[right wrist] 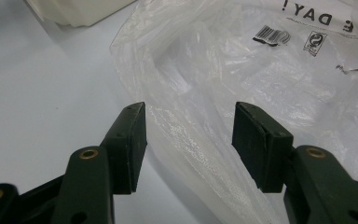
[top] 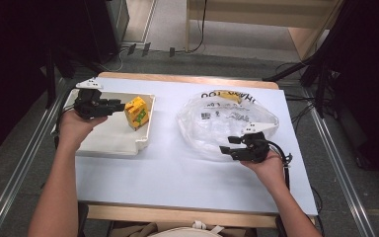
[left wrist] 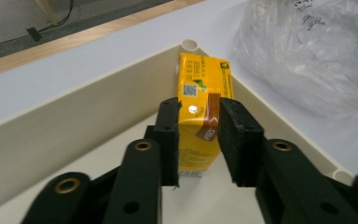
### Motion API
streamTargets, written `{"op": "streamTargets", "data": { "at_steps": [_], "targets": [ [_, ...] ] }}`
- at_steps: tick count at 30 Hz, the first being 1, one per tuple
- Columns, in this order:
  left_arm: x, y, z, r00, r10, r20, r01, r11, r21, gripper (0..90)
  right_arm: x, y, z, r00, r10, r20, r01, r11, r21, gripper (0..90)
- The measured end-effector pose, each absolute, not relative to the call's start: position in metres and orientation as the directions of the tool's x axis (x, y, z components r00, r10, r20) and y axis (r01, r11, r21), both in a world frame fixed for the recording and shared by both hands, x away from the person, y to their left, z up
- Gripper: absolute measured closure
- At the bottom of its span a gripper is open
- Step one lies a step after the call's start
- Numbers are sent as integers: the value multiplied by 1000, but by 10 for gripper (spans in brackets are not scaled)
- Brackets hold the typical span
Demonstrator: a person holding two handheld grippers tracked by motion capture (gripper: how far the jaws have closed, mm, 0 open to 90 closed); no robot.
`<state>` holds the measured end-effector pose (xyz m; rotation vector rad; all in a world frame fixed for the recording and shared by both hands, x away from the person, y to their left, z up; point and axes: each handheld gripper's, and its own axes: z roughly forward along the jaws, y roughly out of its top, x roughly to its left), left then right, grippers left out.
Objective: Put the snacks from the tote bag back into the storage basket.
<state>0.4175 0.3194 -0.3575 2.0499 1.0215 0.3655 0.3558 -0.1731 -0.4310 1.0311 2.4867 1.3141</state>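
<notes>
Left claw [left wrist: 198, 140] clamps the yellow carton [left wrist: 199, 116] in the far corner of the cream tray [top: 106, 140], ready to lift it. Right claw [right wrist: 189, 140] gapes open at the edge of the plastic bag [right wrist: 261, 70] on the table [top: 177, 173], poised to hold it.

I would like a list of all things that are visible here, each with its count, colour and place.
Carton: one, yellow, in the tray's far corner, between the left tool's pads.
Tray: one, cream, on the table's left part.
Plastic bag: one, clear with black print, right of the tray.
Table: one, white top with wooden edge.
Left tool: one, black, closed on the carton.
Right tool: one, black, jaws open at the bag's edge.
</notes>
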Motion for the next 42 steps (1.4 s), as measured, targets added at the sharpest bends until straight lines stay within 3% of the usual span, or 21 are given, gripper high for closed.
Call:
{"op": "streamTargets", "data": {
  "at_steps": [7,11,23,42],
  "targets": [
    [408,321,-365,627,768,-127,549,-321,772,900,357,-171,-430,-756,630,178,501,382,776,458],
    [406,318,-373,643,749,-163,565,-319,761,900,357,-172,-431,-754,631,180,504,381,775,461],
    [401,302,-387,675,728,-124,547,-379,747,900,358,-173,-431,-754,633,178,503,381,775,464],
    [421,296,-418,679,720,-141,591,-422,688,900,356,-175,-432,-750,637,178,508,383,771,466]
  ]
}}
